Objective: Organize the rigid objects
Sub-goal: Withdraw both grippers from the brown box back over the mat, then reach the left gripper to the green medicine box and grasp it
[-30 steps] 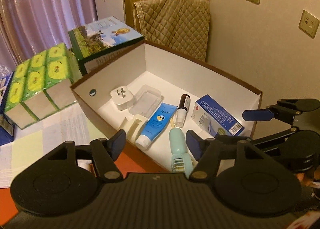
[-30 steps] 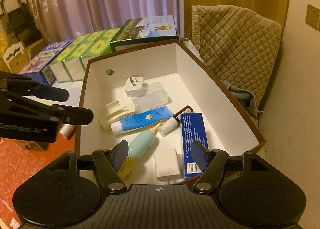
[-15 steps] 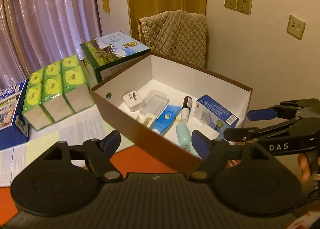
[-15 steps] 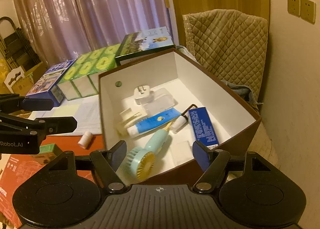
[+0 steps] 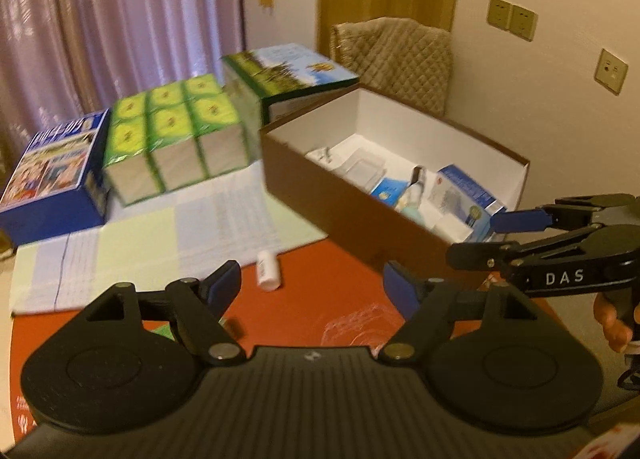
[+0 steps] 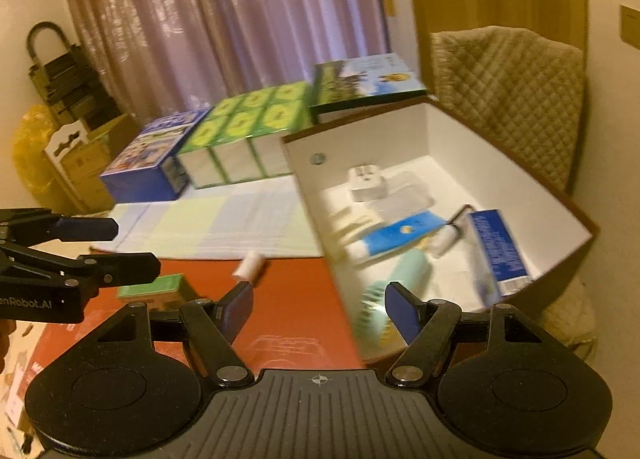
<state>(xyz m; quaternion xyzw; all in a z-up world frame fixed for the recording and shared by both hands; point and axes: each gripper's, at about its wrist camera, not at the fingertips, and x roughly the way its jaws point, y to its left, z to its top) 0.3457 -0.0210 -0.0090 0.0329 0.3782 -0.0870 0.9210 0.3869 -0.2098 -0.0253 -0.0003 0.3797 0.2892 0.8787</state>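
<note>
While both my tongs hang over the red tabletop (image 5: 320, 291), the brown box (image 6: 568, 215) sits at its right side, white inside, holding: white plug (image 6: 366, 183); clear plastic case (image 6: 408, 203); blue tube (image 6: 396, 237); pale green hand fan (image 6: 394, 291); small dark-capped bottle (image 6: 450, 237); blue carton (image 6: 498, 251) along the right wall. Contents lie loose and overlapping, blurred in both views.

Outside the box, on the red surface: small white bottle (image 5: 268, 271) on its side, just beside the box's near wall; small green packet (image 6: 154, 287), near my left tongs.

My left tongs (image 5: 312, 287): jaws wide, nothing between them. My right tongs (image 6: 319, 309): jaws apart, nothing held; a hand (image 5: 614, 323) grips their handle.

Beyond: pale checked sheet (image 5: 160, 231); green tissue packs (image 5: 172, 139); blue carton at far left (image 5: 52, 175); green-and-blue printed box (image 5: 292, 75) behind the brown box; quilted chair back (image 5: 396, 59); pink curtain (image 5: 120, 19); wall sockets (image 5: 512, 23)
</note>
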